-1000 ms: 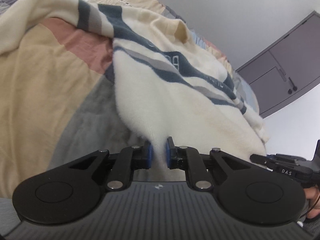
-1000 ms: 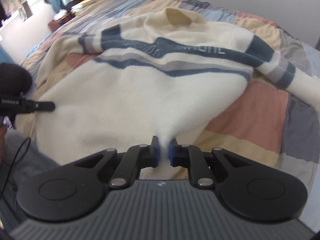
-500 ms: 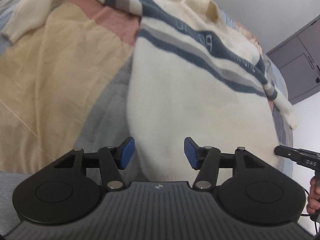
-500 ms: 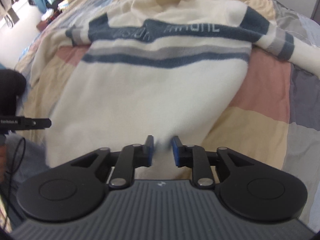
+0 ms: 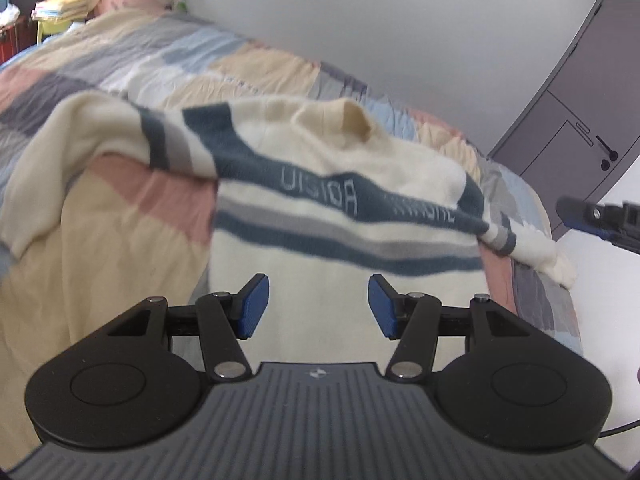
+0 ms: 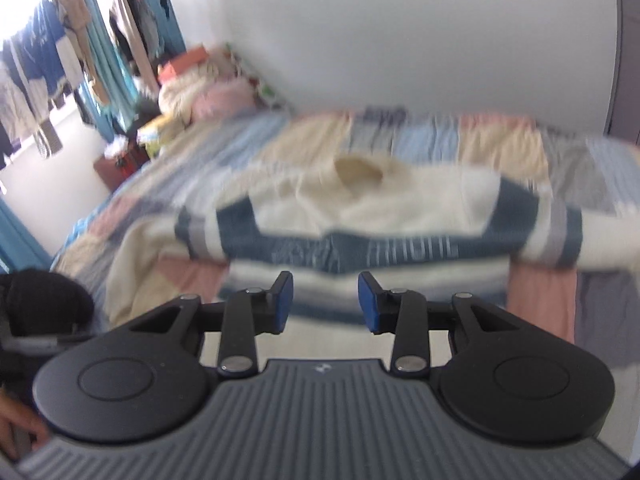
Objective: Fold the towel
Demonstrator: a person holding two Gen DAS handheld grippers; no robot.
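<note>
Above sweater (image 5: 320,216) | left gripper (image 5: 318,306) jaws apart, empty | right gripper (image 6: 325,302) jaws just opening, empty

A bed with a patchwork quilt (image 5: 248,68) of pink, cream, blue and grey squares stood against a plain pale wall (image 5: 380,28). A dark grey wardrobe (image 5: 576,128) rose at 1 end; at the other, clothes (image 6: 60,60) hung beside teal curtains (image 6: 168,28), where bright daylight came in.
</note>
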